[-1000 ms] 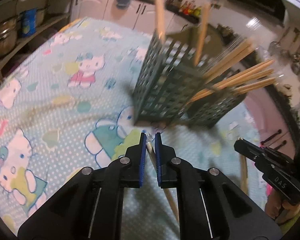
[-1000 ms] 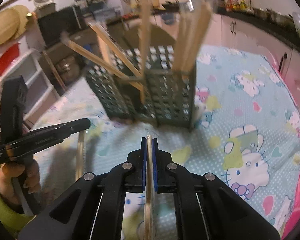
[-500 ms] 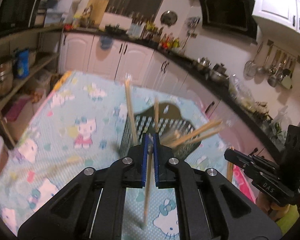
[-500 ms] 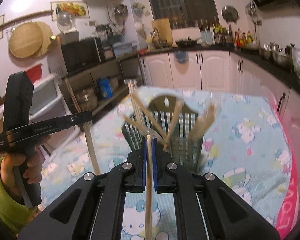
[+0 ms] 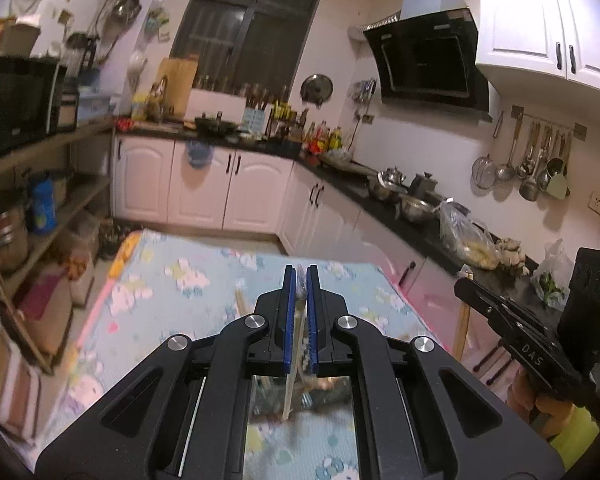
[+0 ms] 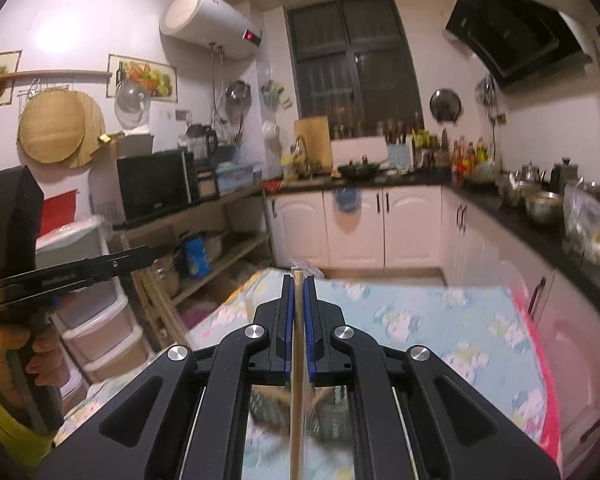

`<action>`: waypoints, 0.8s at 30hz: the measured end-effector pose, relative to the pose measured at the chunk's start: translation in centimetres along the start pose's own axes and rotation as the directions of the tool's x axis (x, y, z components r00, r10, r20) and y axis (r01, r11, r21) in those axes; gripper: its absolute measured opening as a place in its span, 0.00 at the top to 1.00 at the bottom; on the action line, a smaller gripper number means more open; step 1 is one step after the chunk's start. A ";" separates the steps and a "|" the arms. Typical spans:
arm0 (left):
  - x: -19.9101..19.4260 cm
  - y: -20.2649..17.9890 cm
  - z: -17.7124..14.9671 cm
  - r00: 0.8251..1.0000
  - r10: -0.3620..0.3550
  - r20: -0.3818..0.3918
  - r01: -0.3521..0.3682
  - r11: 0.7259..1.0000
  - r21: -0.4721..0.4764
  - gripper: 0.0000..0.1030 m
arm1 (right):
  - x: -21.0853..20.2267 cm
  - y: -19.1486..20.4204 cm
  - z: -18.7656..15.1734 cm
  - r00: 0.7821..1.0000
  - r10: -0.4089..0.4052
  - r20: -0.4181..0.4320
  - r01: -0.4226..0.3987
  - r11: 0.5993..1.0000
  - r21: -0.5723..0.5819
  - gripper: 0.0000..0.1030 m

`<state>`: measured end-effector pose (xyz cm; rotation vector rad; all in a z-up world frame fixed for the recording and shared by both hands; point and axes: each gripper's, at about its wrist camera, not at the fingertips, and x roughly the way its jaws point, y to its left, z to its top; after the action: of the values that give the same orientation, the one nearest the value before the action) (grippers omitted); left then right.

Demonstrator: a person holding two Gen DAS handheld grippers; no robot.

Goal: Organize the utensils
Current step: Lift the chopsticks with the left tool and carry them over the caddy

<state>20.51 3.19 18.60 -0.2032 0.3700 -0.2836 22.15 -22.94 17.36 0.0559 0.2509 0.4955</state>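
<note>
My left gripper (image 5: 301, 276) is shut on a wrapped wooden chopstick (image 5: 292, 376) that hangs down between the blue pads. My right gripper (image 6: 299, 284) is shut on another wooden chopstick (image 6: 297, 400), also pointing down. Both are raised high above the table. The green mesh utensil holder (image 6: 276, 408) with chopsticks in it shows only dimly below, through the gap in each gripper's frame (image 5: 324, 394). The right gripper also shows in the left wrist view (image 5: 464, 286), with its chopstick (image 5: 462, 330). The left gripper shows in the right wrist view (image 6: 150, 254).
The table carries a light blue cartoon-print cloth (image 5: 180, 280). White cabinets (image 5: 204, 188) and a black counter with pots (image 5: 412, 200) run behind and to the right. Open shelves (image 5: 40, 208) stand at the left; plastic drawers (image 6: 100, 332) stand beside the table.
Both grippers have risen from just above the cloth to well above the holder, each still holding its chopstick. The views tilted up toward the kitchen walls.
</note>
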 end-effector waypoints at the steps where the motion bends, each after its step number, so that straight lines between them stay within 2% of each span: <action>1: 0.2 -0.1 0.6 1.000 0.006 0.012 -0.006 1.000 0.004 0.99 | 0.1 0.0 0.3 1.000 -0.003 0.011 0.003 1.000 -0.003 0.95; 5: 1.0 -0.2 1.8 0.999 0.025 0.039 -0.025 1.000 0.014 0.99 | 1.1 -0.2 1.9 0.997 -0.023 0.077 0.025 0.999 -0.022 0.95; 11: 2.6 0.0 2.1 0.999 0.031 0.039 -0.031 0.999 0.011 0.99 | 3.2 -0.9 3.8 0.987 -0.048 0.151 0.053 0.998 -0.029 0.95; 19: 5.3 0.8 0.6 0.999 0.048 0.010 -0.048 0.999 0.010 0.99 | 7.2 -2.3 4.5 0.979 -0.091 0.185 0.094 0.996 -0.007 0.95; 24: 6.5 1.3 -0.2 0.999 0.054 -0.003 -0.054 0.998 0.008 0.99 | 9.2 -2.6 3.9 0.969 -0.151 0.197 0.152 0.988 0.009 0.95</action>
<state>26.58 2.35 15.97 -0.1845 0.3774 -0.2319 32.19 -20.80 18.77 0.0786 0.0585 0.3352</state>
